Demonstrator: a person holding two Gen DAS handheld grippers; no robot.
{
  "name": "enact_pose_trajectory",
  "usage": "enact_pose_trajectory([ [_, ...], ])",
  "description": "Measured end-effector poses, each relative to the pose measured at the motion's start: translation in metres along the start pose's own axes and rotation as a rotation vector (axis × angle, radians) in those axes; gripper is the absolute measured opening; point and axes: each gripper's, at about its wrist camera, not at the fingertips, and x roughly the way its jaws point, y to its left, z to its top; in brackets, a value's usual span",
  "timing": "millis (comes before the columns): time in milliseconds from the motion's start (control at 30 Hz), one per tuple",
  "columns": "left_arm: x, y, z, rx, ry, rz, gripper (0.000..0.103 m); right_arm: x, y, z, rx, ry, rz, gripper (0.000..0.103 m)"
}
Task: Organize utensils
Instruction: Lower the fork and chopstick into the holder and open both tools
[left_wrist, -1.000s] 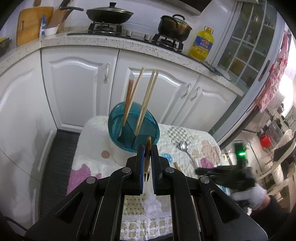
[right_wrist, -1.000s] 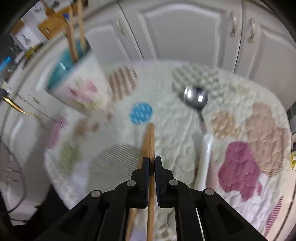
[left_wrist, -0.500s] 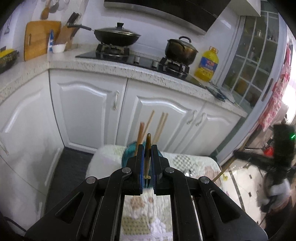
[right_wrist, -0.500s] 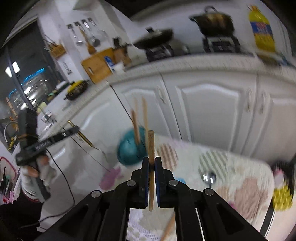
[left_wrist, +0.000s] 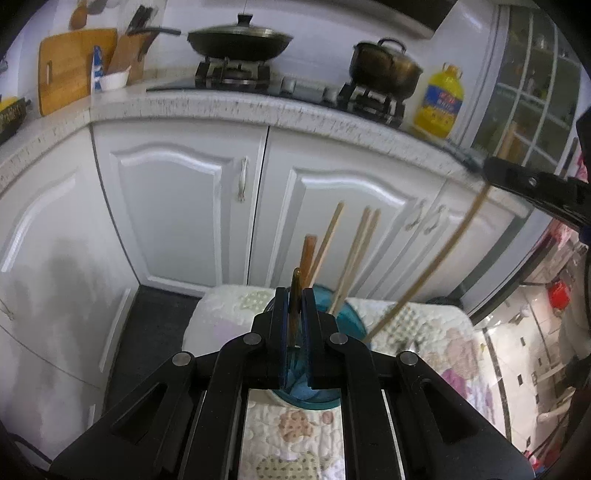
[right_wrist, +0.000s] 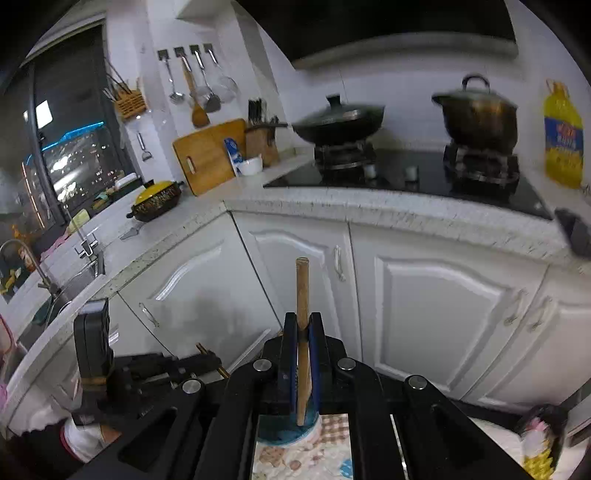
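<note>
Holder (left_wrist: 347, 321) largely hidden behind left tool (left_wrist: 294, 314); blurred oil bottle (right_wrist: 563, 136) at the frame edge.

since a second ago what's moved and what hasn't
The right gripper has lifted its chopstick off the quilted table cover and now holds it upright above the teal holder, lower tip near the rim. The left gripper has pulled back and tilted up, still shut on its brown utensil handle. The utensils already standing in the holder stayed put.

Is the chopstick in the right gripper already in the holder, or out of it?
Out. The chopstick hangs slanted from the right gripper, its tip beside the holder rim.
</note>
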Motion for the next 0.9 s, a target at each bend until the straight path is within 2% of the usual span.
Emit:
enact_pose_trajectory([
  [133, 0.021, 0.003, -0.009, -0.001, 0.037, 0.021, 0.006, 0.036, -0.009, -0.010, 0.017, 0.037, -0.006, 0.005],
  [233, 0.035, 0.004, -0.017, -0.001, 0.069, 0.017, 0.006, 0.067, -0.016, -0.027, 0.053, 0.105, 0.036, 0.005],
  [433, 0.055, 0.004, -0.027, -0.012, 0.110, 0.017, 0.006, 0.107, -0.028, -0.055, 0.101, 0.201, 0.052, 0.005],
  [567, 0.058, 0.001, -0.030, -0.011, 0.120, 0.021, 0.006, 0.113, -0.039, -0.065, 0.158, 0.204, 0.079, 0.007],
  [700, 0.059, -0.001, -0.031, -0.022, 0.121, 0.022, 0.008, 0.107, -0.044, -0.074, 0.181, 0.210, 0.084, 0.024],
  [900, 0.052, -0.003, -0.032, -0.031, 0.114, 0.020, 0.017, 0.095, -0.044, -0.084, 0.193, 0.207, 0.076, 0.024],
])
